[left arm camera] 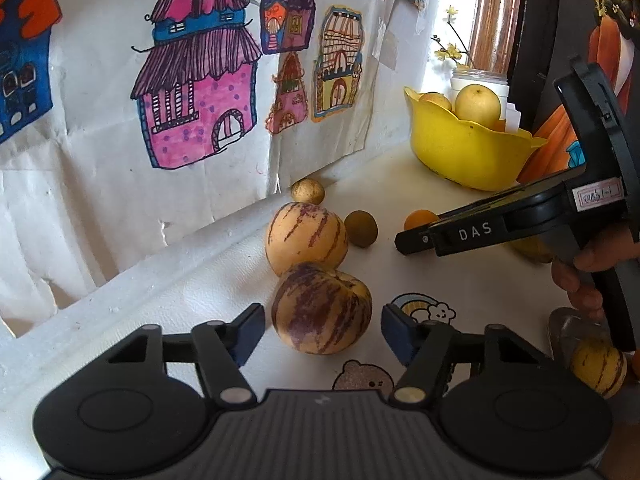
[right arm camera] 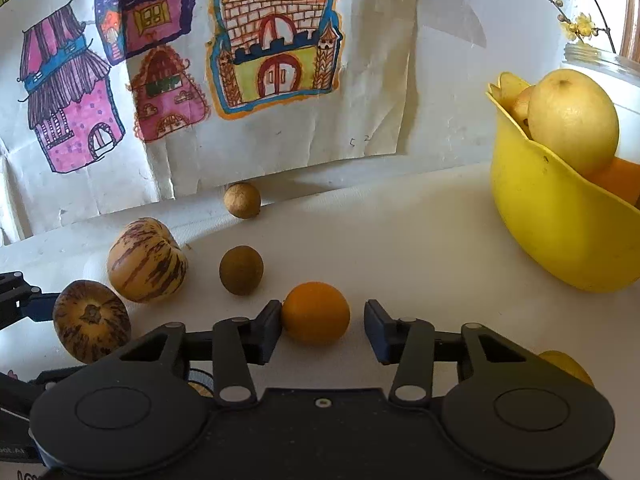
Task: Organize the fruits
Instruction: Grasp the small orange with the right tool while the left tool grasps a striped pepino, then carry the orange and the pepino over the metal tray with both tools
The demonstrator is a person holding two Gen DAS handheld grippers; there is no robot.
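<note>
A purple-striped yellow fruit (left arm camera: 322,308) lies on the white table between the blue pads of my left gripper (left arm camera: 322,334). The gripper is open, with a gap on each side of the fruit. A second striped fruit (left arm camera: 306,240) sits just behind it. In the right wrist view a small orange (right arm camera: 316,314) rests between the pads of my right gripper (right arm camera: 323,328). The left pad is at its skin and the right pad stands clear, so this gripper is open. The yellow bowl (right arm camera: 560,232) at the right holds a pale yellow fruit (right arm camera: 572,120) and others.
A brown round fruit (right arm camera: 241,270) and a tan one (right arm camera: 242,200) lie near the paper-covered wall with house drawings (right arm camera: 276,40). Another striped fruit (left arm camera: 598,366) sits at the lower right. A person's hand (left arm camera: 584,276) grips the right tool. A jar with flowers (left arm camera: 480,78) stands behind the bowl.
</note>
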